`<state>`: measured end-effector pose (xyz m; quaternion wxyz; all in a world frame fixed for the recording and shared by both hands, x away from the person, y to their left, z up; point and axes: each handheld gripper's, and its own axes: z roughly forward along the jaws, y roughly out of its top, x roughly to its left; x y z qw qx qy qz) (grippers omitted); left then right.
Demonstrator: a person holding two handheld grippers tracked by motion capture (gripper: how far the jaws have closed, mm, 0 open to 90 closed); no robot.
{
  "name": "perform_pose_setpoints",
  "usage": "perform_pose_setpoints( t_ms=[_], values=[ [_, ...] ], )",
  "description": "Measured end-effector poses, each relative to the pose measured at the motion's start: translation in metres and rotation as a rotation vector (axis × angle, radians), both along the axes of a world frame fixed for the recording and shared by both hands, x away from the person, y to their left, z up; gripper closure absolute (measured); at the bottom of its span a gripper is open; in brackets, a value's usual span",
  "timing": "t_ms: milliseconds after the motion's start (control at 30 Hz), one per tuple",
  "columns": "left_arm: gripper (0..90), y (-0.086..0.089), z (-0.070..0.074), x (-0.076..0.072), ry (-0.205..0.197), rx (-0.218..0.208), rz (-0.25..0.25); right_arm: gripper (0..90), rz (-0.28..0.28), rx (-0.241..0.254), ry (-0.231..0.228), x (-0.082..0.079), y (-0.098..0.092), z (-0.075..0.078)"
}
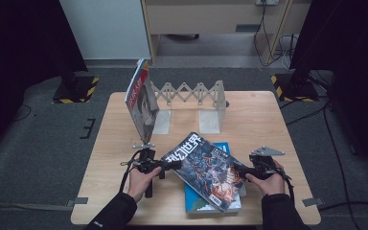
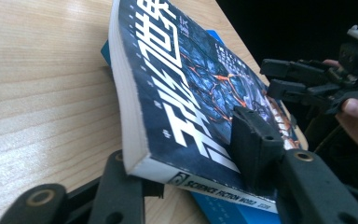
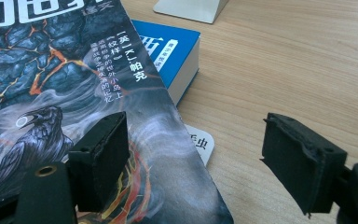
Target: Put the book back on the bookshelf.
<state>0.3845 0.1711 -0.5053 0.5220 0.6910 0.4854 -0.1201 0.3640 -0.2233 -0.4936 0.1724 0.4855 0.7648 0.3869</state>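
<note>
A: Start at the left. Why is the red magazine (image 1: 141, 103) standing up?

B: It leans against the left end of the folding rack (image 1: 190, 94) at the back of the table (image 1: 254, 115), so I'd judge the rack is where the books are meant to go. The dark book (image 1: 206, 170) looks to be next.

A: And the left tongs (image 1: 165, 164)?

B: Clenched on the dark book (image 2: 186, 88) at its spine corner. In the left gripper view one jaw lies under the corner and the other presses on the cover, with that corner raised off the wood. The grip is at the very end, probably so the book can be tipped upright.

A: Where does the book lie?

B: Front centre of the table, slanted across a blue book (image 1: 196, 201), between the two tongs.

A: The right tongs (image 1: 247, 170)?

B: Released. In the right gripper view one jaw hangs over the dark book's (image 3: 51, 79) cover near its edge, the other stands over bare wood, the gap wide. Whether the near pad brushes the cover, I can't tell. I'd guess they're there to steady that end.
</note>
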Motion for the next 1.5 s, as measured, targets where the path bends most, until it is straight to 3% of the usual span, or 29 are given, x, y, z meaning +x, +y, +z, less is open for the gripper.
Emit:
perform_pose_setpoints(
  t_ms=[267,467,633,867,1067,1233,1500],
  values=[
    [65.1,0.000,0.011,0.002,0.047,-0.028,0.017,22.8,0.001,0.018,0.008,0.001,-0.002,-0.001],
    [68.4,0.000,0.026,-0.001,0.044,-0.022,0.041,23.0,0.012,0.030,0.017,0.001,-0.001,0.000],
    [71.2,0.006,0.039,-0.003,0.025,-0.032,0.068,24.2,0.007,0.011,0.001,0.001,-0.005,0.003],
    [73.8,0.013,0.054,-0.005,-0.005,-0.040,0.096,22.8,-0.042,-0.006,-0.014,0.002,-0.015,0.004],
    [75.1,0.016,0.071,-0.009,-0.048,-0.024,0.107,22.1,-0.063,-0.023,-0.010,0.003,-0.024,0.002],
    [77.7,0.022,0.084,-0.012,-0.062,-0.059,0.126,20.9,-0.086,-0.053,-0.017,0.005,-0.033,0.000],
    [80.7,0.032,0.101,-0.016,-0.081,-0.099,0.158,20.8,-0.137,-0.079,0.032,0.007,-0.048,-0.010]
  ],
)
